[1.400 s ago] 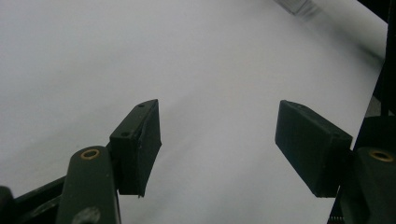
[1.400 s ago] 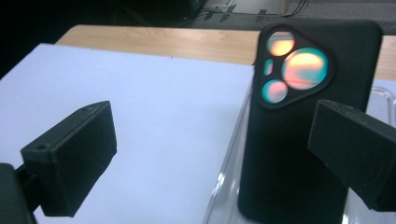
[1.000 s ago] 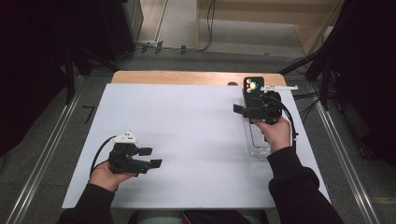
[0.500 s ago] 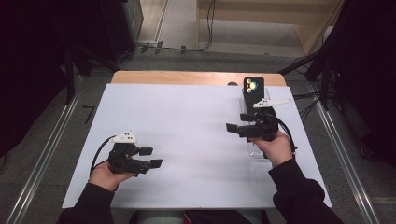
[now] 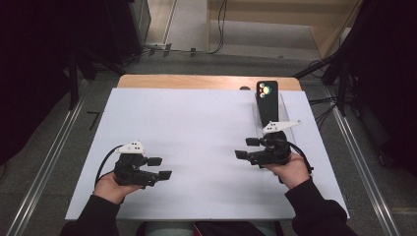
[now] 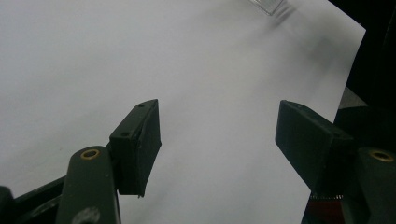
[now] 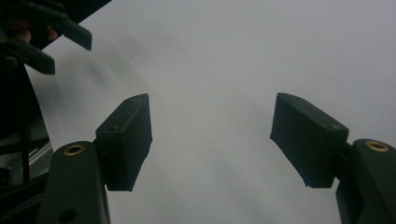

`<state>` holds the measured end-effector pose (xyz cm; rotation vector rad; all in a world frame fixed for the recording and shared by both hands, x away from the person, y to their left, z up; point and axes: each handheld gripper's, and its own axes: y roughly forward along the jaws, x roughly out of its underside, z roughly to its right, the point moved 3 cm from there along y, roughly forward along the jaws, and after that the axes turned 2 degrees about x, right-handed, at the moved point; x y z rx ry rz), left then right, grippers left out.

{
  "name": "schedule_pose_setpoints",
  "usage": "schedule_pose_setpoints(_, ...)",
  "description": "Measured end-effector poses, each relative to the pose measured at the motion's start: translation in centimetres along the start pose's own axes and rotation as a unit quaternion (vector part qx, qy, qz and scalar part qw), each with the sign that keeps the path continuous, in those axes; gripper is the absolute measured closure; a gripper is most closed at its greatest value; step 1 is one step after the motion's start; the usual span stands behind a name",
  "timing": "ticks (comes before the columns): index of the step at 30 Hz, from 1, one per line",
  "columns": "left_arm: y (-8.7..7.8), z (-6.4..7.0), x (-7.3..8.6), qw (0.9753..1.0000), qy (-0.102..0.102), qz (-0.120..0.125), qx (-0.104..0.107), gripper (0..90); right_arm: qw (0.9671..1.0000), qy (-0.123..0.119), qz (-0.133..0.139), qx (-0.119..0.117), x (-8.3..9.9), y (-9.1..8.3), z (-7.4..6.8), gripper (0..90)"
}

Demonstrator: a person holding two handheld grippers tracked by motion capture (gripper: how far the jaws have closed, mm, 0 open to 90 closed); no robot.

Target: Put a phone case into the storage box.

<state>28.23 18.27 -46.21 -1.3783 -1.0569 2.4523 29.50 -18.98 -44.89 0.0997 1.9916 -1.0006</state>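
A black phone point(image 5: 267, 104) with coloured camera rings lies lengthwise in a clear holder point(image 5: 255, 114) at the back right of the white table point(image 5: 196, 123). My right gripper point(image 5: 246, 148) hovers just in front of the phone, pointing left, open and holding nothing. In the right gripper view its jaws point(image 7: 210, 140) stand wide apart over bare white surface. My left gripper point(image 5: 160, 167) rests near the front left, pointing right, open and holding nothing. Its jaws point(image 6: 217, 140) frame bare table, with a corner of the clear holder point(image 6: 268, 4) far off.
A wooden strip point(image 5: 206, 81) runs along the table's far edge. Metal rails point(image 5: 361, 162) flank the table on both sides, with cables on the floor behind. The left gripper point(image 7: 63, 49) shows at the top left of the right gripper view.
My right gripper has drawn back toward the person and a little left, off the phone and holder, uncovering the phone. The left gripper has stayed still.
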Motion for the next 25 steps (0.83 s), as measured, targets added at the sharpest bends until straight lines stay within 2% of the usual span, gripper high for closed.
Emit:
schedule_pose_setpoints(6,-0.1,0.3,0.2,1.0000,-0.001,0.004,0.006,31.2,0.9996,-0.028,0.000,0.000,1.8,-0.4,-0.5,28.9)
schedule_pose_setpoints(11,-0.1,0.5,0.4,1.0000,0.002,0.004,0.008,31.2,0.9996,-0.029,0.003,0.004,3.1,-0.8,-0.5,28.6)
schedule_pose_setpoints(14,-0.1,0.6,0.4,0.9999,0.000,0.010,0.007,31.2,0.9996,-0.027,0.000,0.001,4.0,-1.0,-0.4,28.6)
schedule_pose_setpoints(18,0.0,0.8,0.5,0.9999,0.000,0.006,0.011,31.1,0.9995,-0.031,-0.009,-0.002,5.0,-1.0,-0.5,28.5)
schedule_pose_setpoints(25,0.2,0.9,0.6,0.9999,0.000,0.001,0.016,31.2,0.9994,-0.029,-0.016,0.001,5.6,-1.0,-0.4,28.3)
